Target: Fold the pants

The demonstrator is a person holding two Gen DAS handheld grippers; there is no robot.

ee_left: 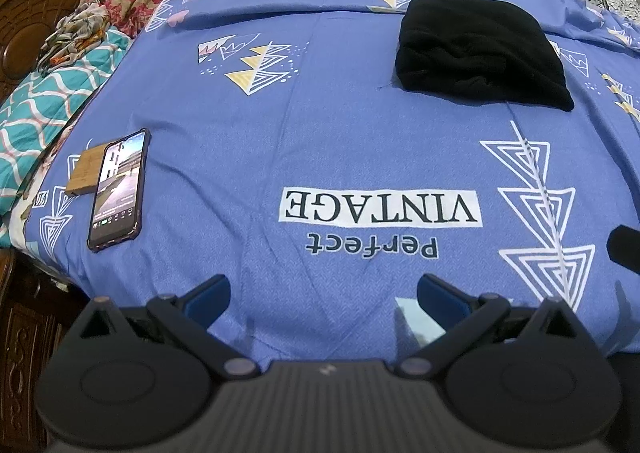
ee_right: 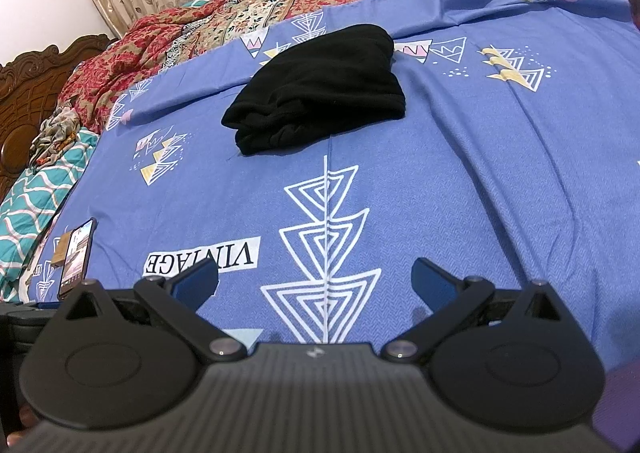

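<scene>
The left gripper (ee_left: 323,293) hangs released over the near edge of the bed, its blue fingers (ee_left: 210,295) spread wide with nothing between them. The right gripper (ee_right: 315,277) is likewise spread and empty above the blue bedsheet (ee_right: 480,181). Farther out, well apart from both, the black pants (ee_right: 320,89) lie folded in a compact bundle on the sheet. At the bed's left edge a phone (ee_left: 119,189) rests partly on a small wooden block (ee_left: 85,173).
</scene>
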